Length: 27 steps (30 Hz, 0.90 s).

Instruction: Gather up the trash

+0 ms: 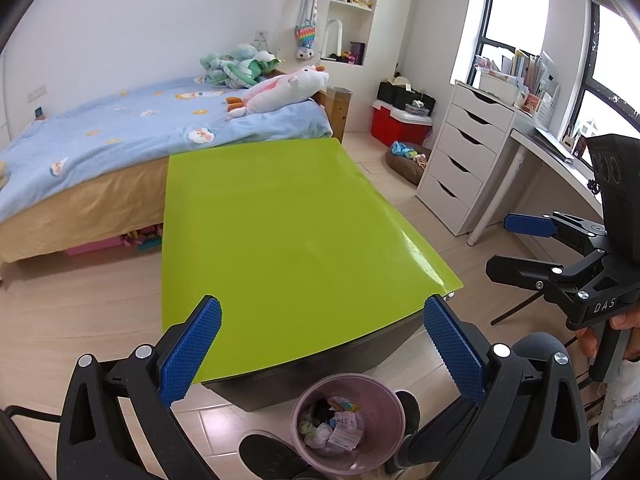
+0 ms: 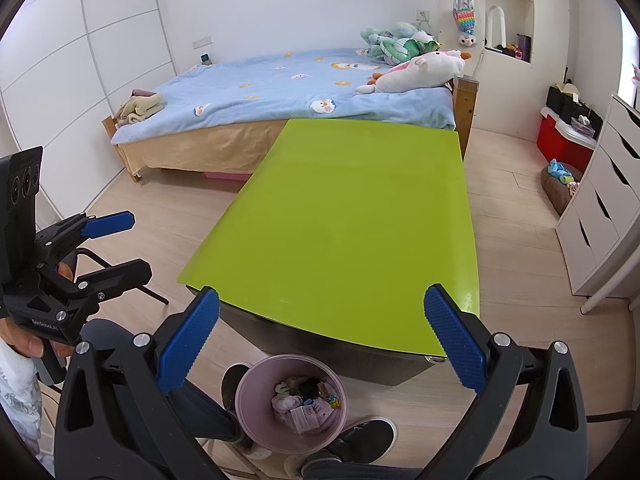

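A pink trash bin [image 1: 382, 402] stands on the floor by the near edge of the green-topped table [image 1: 280, 232], with crumpled paper and wrappers [image 1: 336, 430] inside. It also shows in the right wrist view [image 2: 256, 384], with the trash [image 2: 308, 404] in it. My left gripper [image 1: 322, 354] is open and empty, above the table's near edge and the bin. My right gripper [image 2: 320, 338] is open and empty, also above the near edge. Each gripper shows in the other's view: the right gripper [image 1: 520, 246] and the left gripper [image 2: 124, 242], both with jaws apart.
A bed [image 2: 280, 88] with plush toys [image 2: 416, 66] lies behind the table [image 2: 352, 216]. A white drawer unit [image 1: 460, 160] and desk stand at the right. A red box [image 1: 400, 124] and a pet bed [image 1: 408, 158] sit on the floor. The person's shoes [image 2: 360, 440] flank the bin.
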Tool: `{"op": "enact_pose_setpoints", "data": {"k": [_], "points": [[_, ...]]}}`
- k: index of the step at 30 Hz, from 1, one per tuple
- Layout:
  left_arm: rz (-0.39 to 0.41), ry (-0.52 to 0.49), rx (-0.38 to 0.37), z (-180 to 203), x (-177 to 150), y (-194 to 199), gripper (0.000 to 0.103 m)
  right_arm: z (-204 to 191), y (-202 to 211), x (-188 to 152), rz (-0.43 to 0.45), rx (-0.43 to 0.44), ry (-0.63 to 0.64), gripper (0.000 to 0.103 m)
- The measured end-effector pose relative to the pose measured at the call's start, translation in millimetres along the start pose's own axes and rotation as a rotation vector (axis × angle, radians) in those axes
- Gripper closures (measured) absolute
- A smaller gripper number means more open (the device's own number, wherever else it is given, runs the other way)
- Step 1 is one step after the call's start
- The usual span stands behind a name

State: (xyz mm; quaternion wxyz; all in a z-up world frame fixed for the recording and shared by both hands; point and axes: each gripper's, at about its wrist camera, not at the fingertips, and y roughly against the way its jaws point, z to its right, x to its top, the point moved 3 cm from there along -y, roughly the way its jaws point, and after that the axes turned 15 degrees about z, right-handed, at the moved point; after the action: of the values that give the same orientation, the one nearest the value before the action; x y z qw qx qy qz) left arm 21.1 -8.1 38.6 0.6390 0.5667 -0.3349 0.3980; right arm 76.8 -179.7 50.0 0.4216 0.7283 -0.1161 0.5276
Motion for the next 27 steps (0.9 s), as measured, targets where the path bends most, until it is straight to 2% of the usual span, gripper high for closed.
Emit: {"op": "enact_pose_setpoints", "data": {"k": [27], "points": [[-0.005, -0.004, -0.003, 4.1, -4.5, 0.1, 0.006, 2.9, 0.0, -7.5, -0.008, -0.01, 0.001, 0.003]]}}
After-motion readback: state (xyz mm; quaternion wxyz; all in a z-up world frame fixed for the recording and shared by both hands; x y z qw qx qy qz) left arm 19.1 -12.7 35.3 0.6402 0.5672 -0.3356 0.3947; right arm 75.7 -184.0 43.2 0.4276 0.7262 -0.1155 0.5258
